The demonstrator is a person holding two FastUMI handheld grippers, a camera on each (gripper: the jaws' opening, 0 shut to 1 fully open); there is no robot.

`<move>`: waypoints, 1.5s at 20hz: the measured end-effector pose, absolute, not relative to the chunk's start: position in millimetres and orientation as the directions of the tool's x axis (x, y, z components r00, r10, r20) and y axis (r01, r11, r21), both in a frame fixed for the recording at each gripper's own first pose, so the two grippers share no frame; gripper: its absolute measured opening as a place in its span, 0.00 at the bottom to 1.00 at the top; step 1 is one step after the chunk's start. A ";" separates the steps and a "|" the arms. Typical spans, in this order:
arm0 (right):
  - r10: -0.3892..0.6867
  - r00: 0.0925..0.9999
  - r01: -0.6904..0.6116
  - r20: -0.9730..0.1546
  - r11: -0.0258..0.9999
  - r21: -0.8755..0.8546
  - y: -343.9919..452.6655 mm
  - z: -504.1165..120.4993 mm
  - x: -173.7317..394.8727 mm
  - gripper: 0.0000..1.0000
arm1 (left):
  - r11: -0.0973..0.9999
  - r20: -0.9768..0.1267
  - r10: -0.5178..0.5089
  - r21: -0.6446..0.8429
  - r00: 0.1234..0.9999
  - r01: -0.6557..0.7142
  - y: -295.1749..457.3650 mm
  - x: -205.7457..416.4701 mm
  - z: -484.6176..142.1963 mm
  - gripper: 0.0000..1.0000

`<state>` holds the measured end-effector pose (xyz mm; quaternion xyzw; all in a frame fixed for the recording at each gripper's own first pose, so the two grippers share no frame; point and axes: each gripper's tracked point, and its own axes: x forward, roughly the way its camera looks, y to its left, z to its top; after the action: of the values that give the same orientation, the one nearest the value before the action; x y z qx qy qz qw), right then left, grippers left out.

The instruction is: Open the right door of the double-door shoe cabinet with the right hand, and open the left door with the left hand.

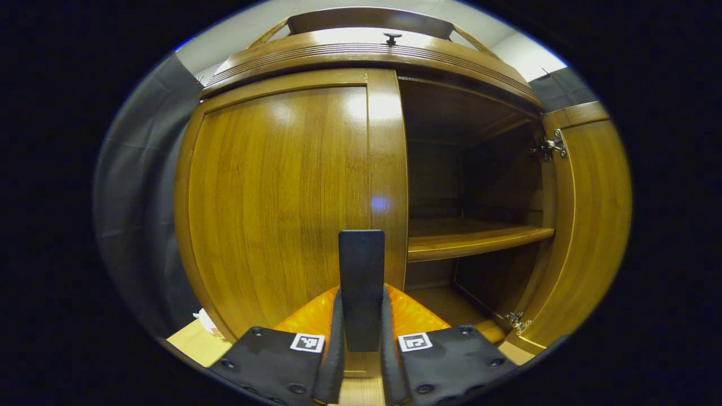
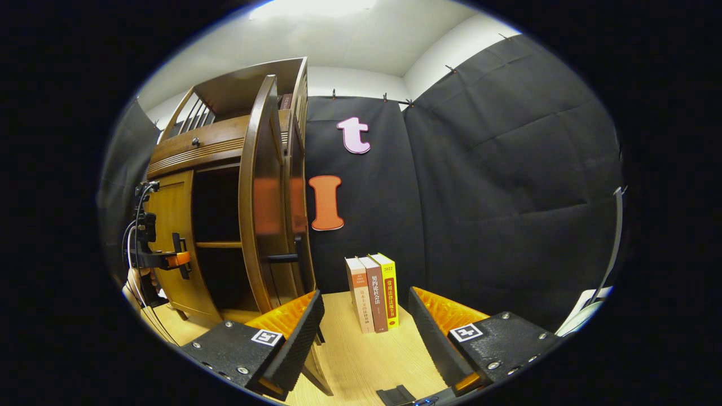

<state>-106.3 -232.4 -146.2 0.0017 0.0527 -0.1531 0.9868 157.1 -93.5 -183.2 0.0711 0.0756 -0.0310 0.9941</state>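
1. The shoe cabinet point(image 1: 361, 53) stands upright on the counter point(image 2: 361, 355), made of glossy brown wood with a curved top
2. Its right door point(image 1: 586, 225) is swung open, showing a horizontal shelf point(image 1: 474, 237) inside
3. The left door point(image 1: 282, 197) is closed; its handle point(image 1: 361, 282) is a dark vertical bar
4. The left gripper point(image 1: 361, 316) is clenched on this handle
5. The right gripper point(image 2: 364, 321) is released, its fingers wide apart, with three upright books point(image 2: 373, 293) near
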 end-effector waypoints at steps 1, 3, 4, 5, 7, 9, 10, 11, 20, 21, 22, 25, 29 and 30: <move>-0.300 0.949 0.300 -0.101 0.954 -0.011 -230.4 -144.3 -107.9 0.99 | 0.988 -0.160 -0.058 0.132 0.985 0.080 -94.6 155.2 -181.9 0.32; -0.296 0.951 0.297 -0.094 0.955 -0.009 -224.7 -138.9 -107.8 0.99 | 0.989 -0.165 -0.079 0.112 0.983 0.098 -93.5 146.5 -181.4 0.29; -0.295 0.951 0.295 -0.093 0.955 -0.011 -221.8 -137.1 -107.7 0.99 | 0.989 -0.170 -0.091 0.099 0.981 0.109 -94.2 141.3 -181.3 0.24; -0.290 0.953 0.289 -0.093 0.957 -0.015 -217.0 -136.5 -108.9 0.99 | 0.988 -0.172 -0.102 0.095 0.980 0.120 -93.9 135.6 -179.8 0.24; -0.287 0.954 0.286 -0.088 0.958 -0.026 -208.9 -131.5 -109.8 0.92 | 0.985 -0.175 -0.125 0.096 0.977 0.144 -91.0 121.2 -178.0 0.24; -0.298 0.951 0.295 -0.078 0.954 -0.048 -206.2 -124.9 -110.5 0.92 | 0.983 -0.178 -0.148 0.085 0.973 0.165 -87.0 106.1 -174.2 0.24; -0.299 0.951 0.297 -0.074 0.954 -0.048 -204.0 -119.7 -112.4 0.92 | 0.981 -0.181 -0.159 0.078 0.971 0.176 -84.0 97.8 -171.9 0.24; -0.296 0.953 0.294 -0.070 0.955 -0.042 -200.7 -116.2 -114.0 0.92 | 0.980 -0.186 -0.169 0.075 0.968 0.185 -80.7 90.1 -170.0 0.24; -0.265 0.963 0.263 -0.045 0.964 -0.050 -165.2 -84.1 -128.3 0.92 | 0.977 -0.201 -0.186 0.066 0.962 0.203 -41.6 26.4 -154.0 0.24; -0.259 0.965 0.257 -0.045 0.965 -0.052 -160.5 -81.6 -129.0 0.92 | 0.977 -0.201 -0.184 0.066 0.962 0.201 -34.3 19.2 -151.9 0.24; -0.254 0.966 0.252 -0.045 0.966 -0.053 -155.9 -78.3 -129.6 0.92 | 0.978 -0.201 -0.182 0.069 0.963 0.199 -28.1 12.1 -150.5 0.24; -0.230 0.972 0.229 -0.041 0.972 -0.047 -138.6 -68.1 -131.3 0.92 | 0.979 -0.203 -0.171 0.078 0.964 0.190 -7.9 -7.2 -144.2 0.24; -0.197 0.979 0.196 -0.041 0.980 -0.036 -118.6 -62.2 -128.1 0.92 | 0.981 -0.202 -0.150 0.091 0.968 0.171 19.6 -23.7 -137.2 0.24; -0.190 0.981 0.188 -0.045 0.982 -0.030 -117.5 -62.5 -126.2 0.92 | 0.982 -0.202 -0.143 0.093 0.969 0.164 25.2 -27.7 -137.6 0.24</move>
<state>-126.2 -117.5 -62.5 -0.0131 0.0236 -0.0950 0.9951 -27.7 25.2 -137.6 0.0546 0.0979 -0.0774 0.9907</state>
